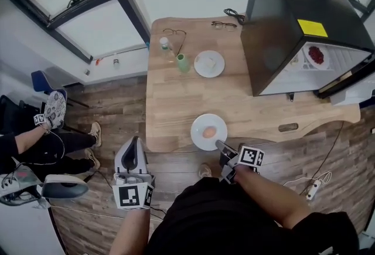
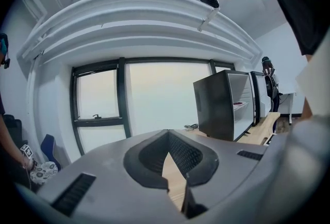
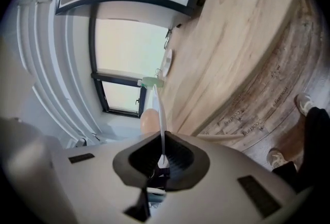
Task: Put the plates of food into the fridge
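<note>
A white plate [image 1: 209,131] with a round tan piece of food [image 1: 209,131] lies at the near edge of the wooden table [image 1: 176,101]. My right gripper [image 1: 220,144] is shut on its near rim. In the right gripper view the plate [image 3: 159,115] shows edge-on as a thin white line between the pads, with the food [image 3: 148,121] beside it. A second plate of food [image 1: 209,64] sits farther back. The black fridge [image 1: 293,19] stands open at the right, with a plate of red food [image 1: 316,55] on its shelf. My left gripper [image 1: 135,141] hangs shut and empty over the floor, left of the table.
A green cup [image 1: 183,63], a small bottle [image 1: 166,44] and two pairs of glasses [image 1: 174,31] lie on the far side of the table. A person sits at the left [image 1: 35,142]. A power strip [image 1: 313,188] lies on the floor at the right.
</note>
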`<state>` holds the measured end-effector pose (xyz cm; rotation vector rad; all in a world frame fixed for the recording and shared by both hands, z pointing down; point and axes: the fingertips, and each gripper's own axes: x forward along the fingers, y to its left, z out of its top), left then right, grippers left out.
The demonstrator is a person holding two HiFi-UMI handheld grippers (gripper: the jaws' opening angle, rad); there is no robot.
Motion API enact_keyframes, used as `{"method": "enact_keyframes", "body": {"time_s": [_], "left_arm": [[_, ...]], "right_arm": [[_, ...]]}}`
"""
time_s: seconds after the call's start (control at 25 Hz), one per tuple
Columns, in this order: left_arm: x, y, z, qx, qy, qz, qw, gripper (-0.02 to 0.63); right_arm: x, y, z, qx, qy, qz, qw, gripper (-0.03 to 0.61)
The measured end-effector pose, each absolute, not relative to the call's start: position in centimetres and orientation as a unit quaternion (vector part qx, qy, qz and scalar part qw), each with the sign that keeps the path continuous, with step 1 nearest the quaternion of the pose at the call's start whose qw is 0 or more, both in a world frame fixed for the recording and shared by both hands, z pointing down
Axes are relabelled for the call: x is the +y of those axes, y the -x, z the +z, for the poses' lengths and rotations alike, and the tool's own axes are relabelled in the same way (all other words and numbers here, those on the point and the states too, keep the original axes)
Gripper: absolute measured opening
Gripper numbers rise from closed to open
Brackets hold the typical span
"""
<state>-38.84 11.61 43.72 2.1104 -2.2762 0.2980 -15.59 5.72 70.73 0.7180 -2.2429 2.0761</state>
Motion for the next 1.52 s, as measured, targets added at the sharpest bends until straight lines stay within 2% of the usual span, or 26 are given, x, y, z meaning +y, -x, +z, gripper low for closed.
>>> {"method": "enact_keyframes", "body": {"time_s": [0.4, 1.16, 1.52], "left_arm": [[5.2, 31.0, 42.1, -0.697, -0.714, 0.069, 0.000, 0.005], [-5.7, 19.9, 40.0, -0.656, -0.751, 0.072, -0.025, 0.005], [-10.9, 16.3, 39.9, -0.643, -0.761, 0.081, -0.029, 0.005]], "right_arm": [[0.8, 5.9, 66.9, -0.723, -0.265, 0.637, -0.032, 0.032], [-7.0, -9.1, 65.3, -0.707, -0.317, 0.626, -0.085, 0.032], [-12.8, -11.7, 65.1, -0.700, -0.337, 0.623, -0.094, 0.032]]}}
